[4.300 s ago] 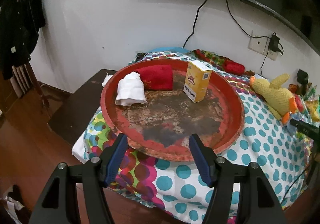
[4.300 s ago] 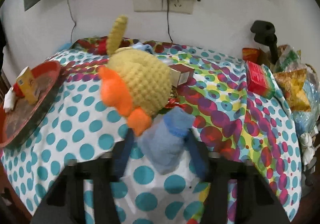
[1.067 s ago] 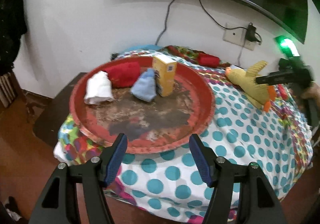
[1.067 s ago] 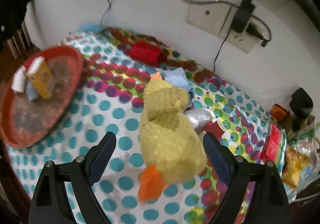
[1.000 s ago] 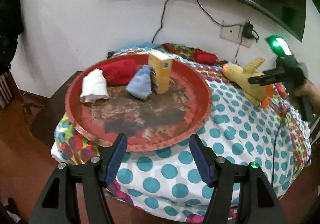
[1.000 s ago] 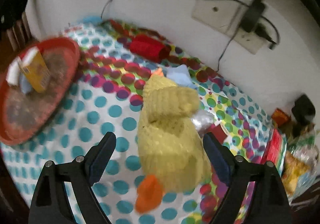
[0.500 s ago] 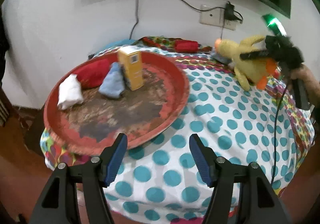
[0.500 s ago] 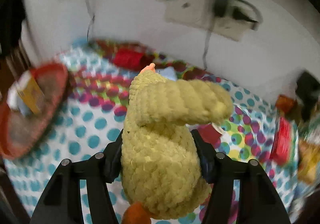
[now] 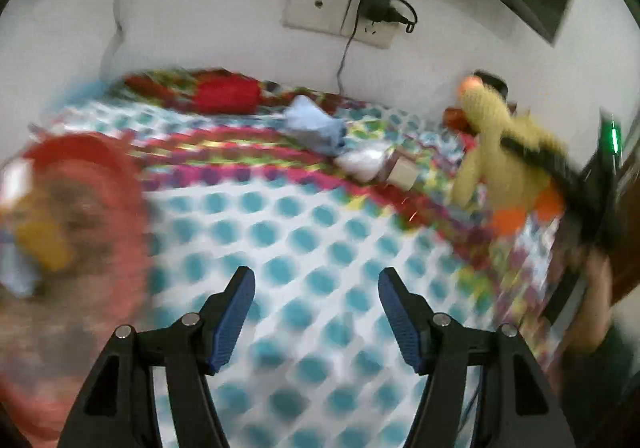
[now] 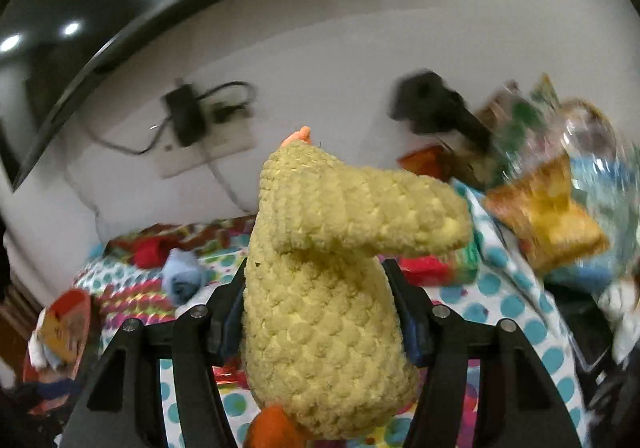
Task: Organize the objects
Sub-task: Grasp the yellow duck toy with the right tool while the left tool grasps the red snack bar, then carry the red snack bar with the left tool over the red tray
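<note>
The yellow crocheted duck (image 10: pixel 320 308) sits squeezed between the blue-padded fingers (image 10: pixel 228 324) of the right gripper (image 10: pixel 320 312), lifted clear of the polka-dot cloth (image 10: pixel 508 288) on the counter. In the left wrist view the same duck (image 9: pixel 500 164) hangs at the far right above the cloth (image 9: pixel 304 240), with the right gripper (image 9: pixel 560 176) a dark blurred bar across its body.

The left gripper (image 9: pixel 314 284) hovers over the dotted cloth with its fingers (image 9: pixel 234 312) spread wide and nothing between them.

Off to the left lies the red tray (image 9: pixel 120 176), blurred, with a yellow box (image 9: pixel 42 244) inside it. Near the wall rest a red cloth bundle (image 9: pixel 226 94) and a light blue cloth (image 9: pixel 316 124). Snack packets (image 10: pixel 548 216) are piled at the counter's right end.
</note>
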### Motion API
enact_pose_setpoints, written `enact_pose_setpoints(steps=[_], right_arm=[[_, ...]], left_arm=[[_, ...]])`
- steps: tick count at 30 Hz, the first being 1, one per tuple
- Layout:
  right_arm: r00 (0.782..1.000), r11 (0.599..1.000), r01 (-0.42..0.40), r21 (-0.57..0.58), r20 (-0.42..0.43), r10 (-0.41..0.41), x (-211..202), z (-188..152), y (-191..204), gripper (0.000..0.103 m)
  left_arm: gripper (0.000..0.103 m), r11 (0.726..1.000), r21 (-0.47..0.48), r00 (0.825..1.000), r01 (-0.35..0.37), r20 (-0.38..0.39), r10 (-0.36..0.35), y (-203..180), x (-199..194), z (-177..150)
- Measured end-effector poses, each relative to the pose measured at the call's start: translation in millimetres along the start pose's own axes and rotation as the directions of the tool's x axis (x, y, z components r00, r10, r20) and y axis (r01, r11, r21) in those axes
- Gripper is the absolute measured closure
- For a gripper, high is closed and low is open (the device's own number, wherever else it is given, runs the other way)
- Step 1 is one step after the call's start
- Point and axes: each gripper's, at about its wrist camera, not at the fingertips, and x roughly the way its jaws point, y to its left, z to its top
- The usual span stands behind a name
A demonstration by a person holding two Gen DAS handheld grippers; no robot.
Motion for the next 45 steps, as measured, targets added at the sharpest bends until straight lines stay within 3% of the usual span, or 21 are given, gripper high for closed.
enact_pose_setpoints(steps=[3, 5, 11, 14, 21, 23, 24, 25, 26, 27, 28, 35, 39, 45], right_arm=[[1.000, 1.000, -0.002, -0.001, -0.008, 0.002, 4, -8, -5, 0.044], [1.000, 1.000, -0.003, -0.021, -0.007, 0.003, 4, -11, -8, 0.044], [1.000, 0.998, -0.028, -0.056, -0.004, 0.027, 6, -20, -17, 0.044], [0.999, 0.997, -0.042, -0.069, -0.004, 0.042, 7, -23, -19, 0.043], [0.996, 0.995, -0.086, -0.047, -0.021, 0.086, 10, -24, -21, 0.042], [0.995, 0.994, -0.097, -0.044, -0.024, 0.096, 10, -23, -21, 0.041], [0.995, 0.994, -0.101, -0.044, -0.028, 0.100, 11, -23, -21, 0.041], [0.995, 0.994, -0.097, -0.044, -0.028, 0.095, 11, -23, -20, 0.041], [0.995, 0.994, -0.097, -0.045, -0.030, 0.096, 11, -23, -19, 0.041], [0.995, 0.994, -0.098, -0.046, -0.034, 0.096, 12, -22, -19, 0.041], [0.995, 0.995, -0.094, -0.044, -0.038, 0.092, 13, -22, -19, 0.041], [0.996, 0.997, -0.071, -0.030, -0.050, 0.069, 19, -20, -16, 0.041], [0.998, 0.998, -0.049, -0.034, -0.047, 0.047, 22, -19, -10, 0.041], [0.998, 0.997, -0.046, -0.054, -0.047, 0.044, 22, -20, -7, 0.041]], left_arm=[[0.037, 0.999, -0.037, 0.997, 0.031, -0.073, -0.034, -17, 40, 16], [0.037, 1.000, 0.012, 0.994, -0.011, -0.108, 0.012, -37, 62, 23], [0.037, 0.992, 0.124, 0.997, -0.026, -0.071, 0.035, -86, 87, 34], [0.037, 0.981, 0.181, 0.994, -0.070, -0.075, 0.085, -106, 104, 34], [0.037, 0.955, 0.208, 0.973, -0.210, -0.052, 0.225, -120, 129, 32], [0.037, 0.956, 0.201, 0.971, -0.214, -0.060, 0.230, -117, 134, 31], [0.038, 0.960, 0.190, 0.975, -0.205, -0.048, 0.217, -115, 132, 30], [0.047, 0.959, 0.191, 0.975, -0.209, -0.041, 0.220, -114, 131, 29], [0.068, 0.960, 0.196, 0.977, -0.202, -0.028, 0.211, -114, 129, 28], [0.078, 0.960, 0.200, 0.979, -0.197, -0.020, 0.205, -114, 127, 28], [0.083, 0.959, 0.206, 0.979, -0.194, -0.015, 0.201, -114, 126, 27], [0.084, 0.953, 0.254, 0.985, -0.166, -0.004, 0.173, -102, 104, 12], [0.084, 0.967, 0.194, 0.986, -0.166, 0.000, 0.169, -87, 98, 9], [0.084, 0.961, 0.191, 0.980, -0.198, 0.058, 0.191, -77, 79, -4]])
